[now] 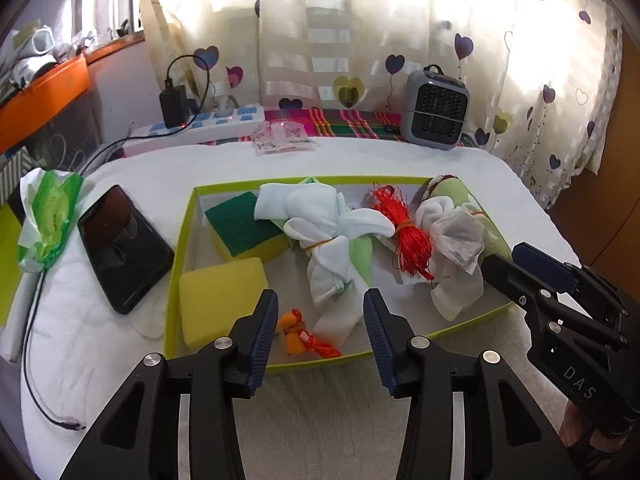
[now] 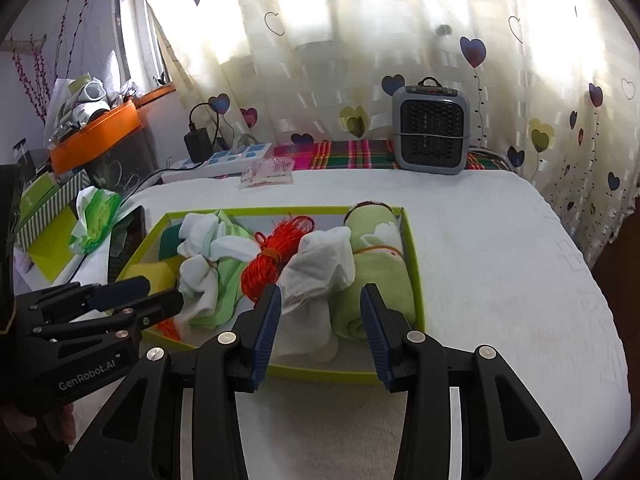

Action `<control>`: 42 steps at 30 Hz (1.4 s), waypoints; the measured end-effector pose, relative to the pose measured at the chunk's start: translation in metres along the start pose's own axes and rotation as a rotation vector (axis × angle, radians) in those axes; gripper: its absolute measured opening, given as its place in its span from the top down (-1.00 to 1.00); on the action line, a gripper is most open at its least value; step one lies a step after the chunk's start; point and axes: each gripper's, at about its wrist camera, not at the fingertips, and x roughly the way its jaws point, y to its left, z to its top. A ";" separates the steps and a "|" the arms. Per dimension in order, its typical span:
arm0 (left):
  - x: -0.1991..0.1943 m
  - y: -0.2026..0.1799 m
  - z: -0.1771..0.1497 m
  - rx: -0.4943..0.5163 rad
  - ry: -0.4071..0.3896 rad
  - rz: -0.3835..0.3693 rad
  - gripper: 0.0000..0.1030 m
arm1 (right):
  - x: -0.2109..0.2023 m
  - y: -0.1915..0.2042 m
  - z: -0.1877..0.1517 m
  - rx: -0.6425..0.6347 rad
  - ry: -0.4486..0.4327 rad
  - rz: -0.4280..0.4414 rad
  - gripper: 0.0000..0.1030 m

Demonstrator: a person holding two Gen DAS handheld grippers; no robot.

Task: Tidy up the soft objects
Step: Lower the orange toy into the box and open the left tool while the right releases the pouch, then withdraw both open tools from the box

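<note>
A shallow green-rimmed box (image 1: pixel 178 264) (image 2: pixel 416 264) lies on the white bed cover. It holds a yellow sponge (image 1: pixel 222 300), a green-topped sponge (image 1: pixel 244 228), a white and green cloth bundle (image 1: pixel 332 240) (image 2: pixel 208 264), a red cord hank (image 1: pixel 404 232) (image 2: pixel 272 256), a white cloth bundle (image 1: pixel 452 248) (image 2: pixel 320 272), a rolled green towel (image 2: pixel 380 276) and a small orange cord piece (image 1: pixel 304 336). My left gripper (image 1: pixel 320 340) is open over the box's near edge. My right gripper (image 2: pixel 320 332) is open, just before the white bundle and the towel.
A black phone (image 1: pixel 120 248) and a green tissue pack (image 1: pixel 50 216) lie left of the box. A power strip (image 1: pixel 200 124), a small packet (image 1: pixel 284 140) and a grey heater (image 1: pixel 434 108) (image 2: pixel 430 132) stand at the back by the curtain.
</note>
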 end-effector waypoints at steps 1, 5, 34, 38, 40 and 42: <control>-0.003 0.000 -0.002 -0.002 -0.003 0.003 0.16 | -0.002 0.001 -0.001 -0.005 -0.002 -0.001 0.16; -0.010 0.001 -0.009 -0.007 -0.002 0.004 0.16 | -0.008 0.004 -0.008 -0.005 0.002 0.006 0.04; -0.006 0.004 -0.077 -0.017 0.098 0.086 0.15 | -0.004 0.017 -0.063 -0.041 0.185 -0.066 -0.20; -0.006 0.003 -0.079 -0.022 0.093 0.091 0.12 | -0.004 0.018 -0.067 -0.038 0.206 -0.082 -0.21; -0.007 0.002 -0.080 -0.025 0.086 0.096 0.11 | -0.005 0.018 -0.068 -0.039 0.205 -0.086 -0.22; -0.008 0.001 -0.082 -0.028 0.075 0.104 0.10 | -0.006 0.019 -0.070 -0.040 0.210 -0.094 -0.24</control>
